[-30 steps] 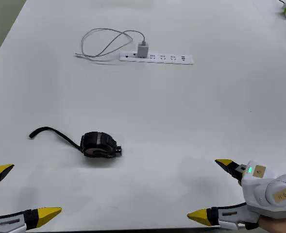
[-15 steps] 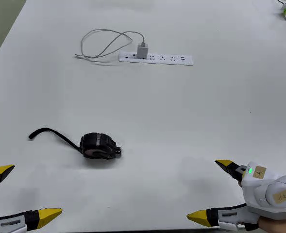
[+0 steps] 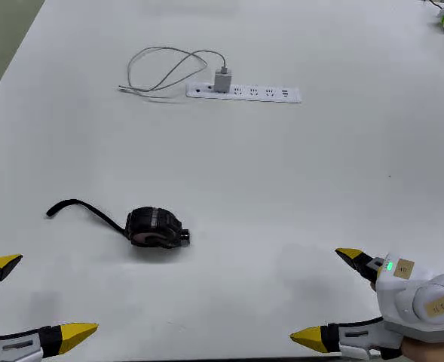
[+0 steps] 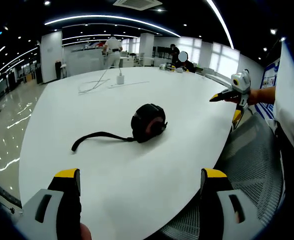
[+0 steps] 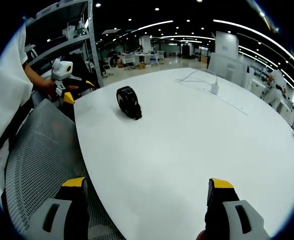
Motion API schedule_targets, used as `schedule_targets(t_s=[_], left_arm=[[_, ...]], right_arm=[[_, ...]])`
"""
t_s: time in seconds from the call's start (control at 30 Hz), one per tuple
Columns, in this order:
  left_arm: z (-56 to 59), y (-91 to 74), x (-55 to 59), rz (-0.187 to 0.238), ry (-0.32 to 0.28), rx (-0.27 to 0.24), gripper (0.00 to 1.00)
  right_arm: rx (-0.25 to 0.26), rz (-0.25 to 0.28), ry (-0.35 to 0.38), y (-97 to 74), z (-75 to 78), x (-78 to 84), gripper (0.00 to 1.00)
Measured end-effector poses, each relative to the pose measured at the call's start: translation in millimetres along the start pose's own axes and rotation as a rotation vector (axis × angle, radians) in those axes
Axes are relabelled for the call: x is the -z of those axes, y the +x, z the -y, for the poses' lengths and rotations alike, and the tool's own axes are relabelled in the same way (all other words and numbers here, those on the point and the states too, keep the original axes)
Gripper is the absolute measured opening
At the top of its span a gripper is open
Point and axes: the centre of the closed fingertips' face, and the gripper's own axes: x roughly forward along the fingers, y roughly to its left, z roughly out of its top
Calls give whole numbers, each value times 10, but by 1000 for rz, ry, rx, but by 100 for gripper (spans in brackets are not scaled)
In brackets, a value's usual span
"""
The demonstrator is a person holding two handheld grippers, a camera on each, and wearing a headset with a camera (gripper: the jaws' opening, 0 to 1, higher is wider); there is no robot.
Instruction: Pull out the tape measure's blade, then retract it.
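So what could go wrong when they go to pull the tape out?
The tape measure lies loose on the smooth table, so it may slide unless one tool pins it; the left tool and right tool are both open and apart from it. Its black strap trails to one side and could get pinched by mistake.

Bare table across the centre and right of the head view, tape measure with black strap lying lower left, power strip and looped cable well apart at upper centre, open approach from the bottom edge.
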Motion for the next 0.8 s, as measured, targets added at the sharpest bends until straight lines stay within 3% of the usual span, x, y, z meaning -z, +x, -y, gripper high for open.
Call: schedule_targets(t_s=[0.8], left_arm=[[28, -2, -62, 23, 7, -28, 99]], right_arm=[[1, 4, -12, -29, 14, -20, 98]])
